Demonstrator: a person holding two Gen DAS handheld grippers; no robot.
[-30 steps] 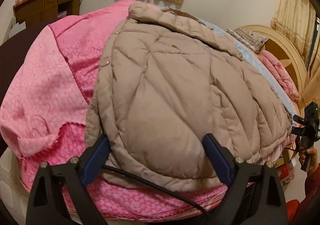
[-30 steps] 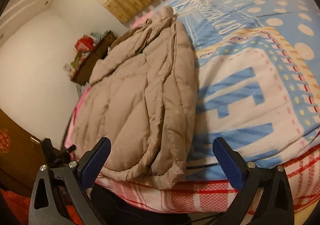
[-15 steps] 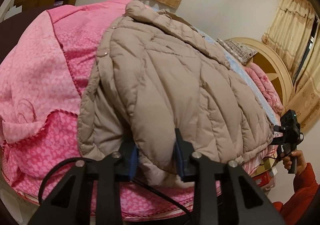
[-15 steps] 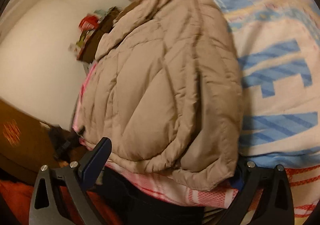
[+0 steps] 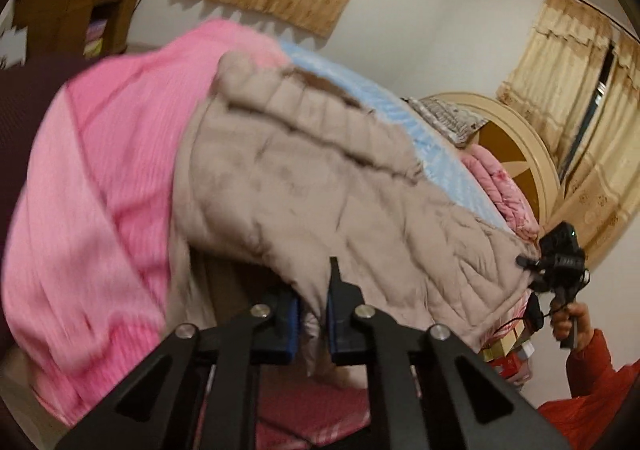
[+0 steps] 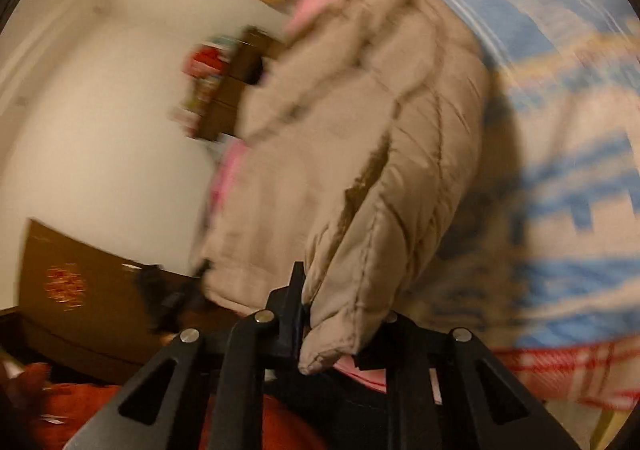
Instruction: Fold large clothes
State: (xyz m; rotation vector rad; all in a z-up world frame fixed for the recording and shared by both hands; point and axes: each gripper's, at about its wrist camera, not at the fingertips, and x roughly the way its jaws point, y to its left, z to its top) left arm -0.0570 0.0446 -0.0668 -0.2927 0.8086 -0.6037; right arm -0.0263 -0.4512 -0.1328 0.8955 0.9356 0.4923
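1. Since the earlier frames, the hem of the quilted beige coat (image 5: 320,186) is seen lifted off the bed, and both sets of jaws have just been closing: the left gripper (image 5: 312,314) is now clenched on the coat's bottom edge, with fabric pinched between its blue pads.
2. The coat is spread lengthwise over the bed, partly on the pink blanket (image 5: 100,190) at the left and partly on the blue patterned sheet (image 6: 560,154) at the right (its collar end lies far from the grippers).
3. The right gripper (image 6: 344,334) is closed on the other hem corner, where a thick roll of the coat (image 6: 360,178) is caught between the fingers; the right finger is mostly hidden by that fabric.
4. The step in hand is judged to be the raising of the hem so that it can be carried towards the collar.
5. To do it well, both corners are best kept level with each other, so that the fold line runs straight across.
6. The hem is best held taut between the two grippers (slack would let the padded middle sag and bunch).
7. The grip is best kept firm until the hem is laid down, since the slippery shell may slide out.
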